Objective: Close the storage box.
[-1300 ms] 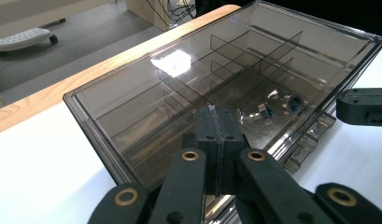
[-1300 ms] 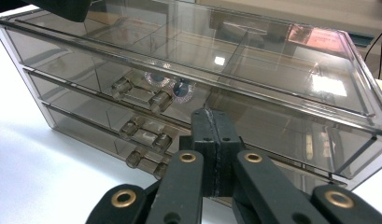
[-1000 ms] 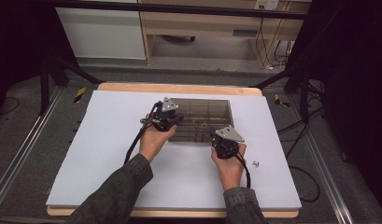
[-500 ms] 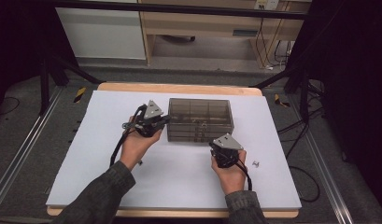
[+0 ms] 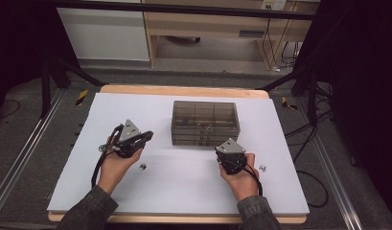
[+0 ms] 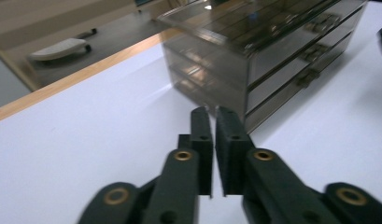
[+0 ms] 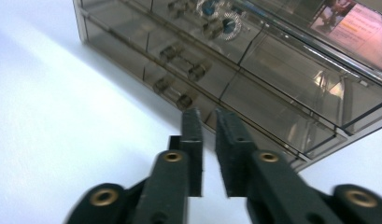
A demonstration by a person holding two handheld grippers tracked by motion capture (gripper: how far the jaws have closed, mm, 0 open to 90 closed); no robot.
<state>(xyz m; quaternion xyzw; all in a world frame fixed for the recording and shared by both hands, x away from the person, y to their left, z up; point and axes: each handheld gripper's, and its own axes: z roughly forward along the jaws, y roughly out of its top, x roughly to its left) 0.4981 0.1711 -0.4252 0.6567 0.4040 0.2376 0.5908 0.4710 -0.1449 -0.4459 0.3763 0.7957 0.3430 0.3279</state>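
Note:
A smoky clear drawer box (image 5: 205, 120) stands at the middle of the white table top (image 5: 184, 191), with small metal parts in an upper drawer (image 7: 221, 18). My left gripper (image 5: 148, 135) hangs left of the box, pointing toward it, apart from it. Its jaws have just been opening and show a thin gap with nothing between them (image 6: 212, 112). My right gripper (image 5: 225, 152) is close to the box's front right corner. Its jaws have also just been opening, a narrow gap, nothing between them (image 7: 205, 114), aimed at the lowest drawer (image 7: 179, 93).
A small metal piece (image 5: 142, 166) lies on the table by the left hand. Another small metal piece (image 5: 262, 168) lies right of the right hand. The table's wooden edge (image 5: 184, 90) runs behind the box. Cables (image 5: 308, 129) trail at the right.
The left hand has pulled its gripper leftward, away from the box's left front corner. The right hand has barely moved.

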